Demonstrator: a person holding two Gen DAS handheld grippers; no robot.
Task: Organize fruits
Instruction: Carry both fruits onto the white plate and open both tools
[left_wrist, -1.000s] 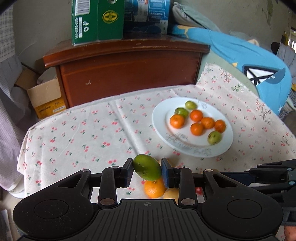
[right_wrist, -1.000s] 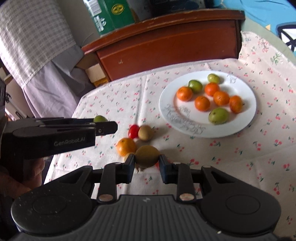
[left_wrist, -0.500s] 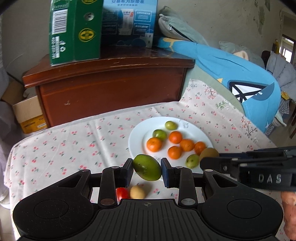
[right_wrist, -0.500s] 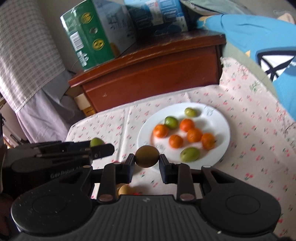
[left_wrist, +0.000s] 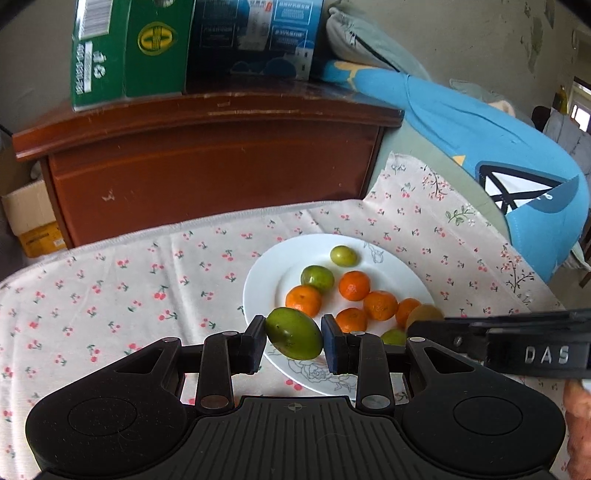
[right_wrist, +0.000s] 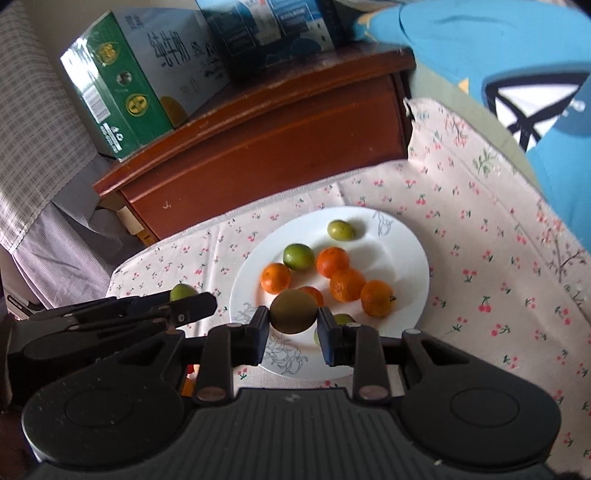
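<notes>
My left gripper (left_wrist: 293, 338) is shut on a green oval fruit (left_wrist: 293, 338), held above the near left rim of the white plate (left_wrist: 258, 284). My right gripper (right_wrist: 293, 312) is shut on a brownish-green round fruit (right_wrist: 293, 312) above the plate's (right_wrist: 406, 251) near side. On the plate lie several orange tangerines (left_wrist: 354, 285) and a few small green fruits (left_wrist: 317, 277). The right gripper shows in the left wrist view as a black bar (left_wrist: 517, 341) at the right, its fruit (left_wrist: 424, 314) at the tip. The left gripper (right_wrist: 177, 299) appears at the left in the right wrist view.
The plate sits on a cherry-print cloth (left_wrist: 110, 280). Behind it stands a dark red wooden cabinet (left_wrist: 207, 166) with a green carton (left_wrist: 125, 48) and a blue box (left_wrist: 251, 33) on top. A blue garment (left_wrist: 498, 158) lies to the right. A hand (left_wrist: 576, 424) shows at the right edge.
Both grippers have carried their fruits from the loose fruits on the cloth over to the plate, which now sits closer and more central in both views. The loose fruits have dropped out of sight.
</notes>
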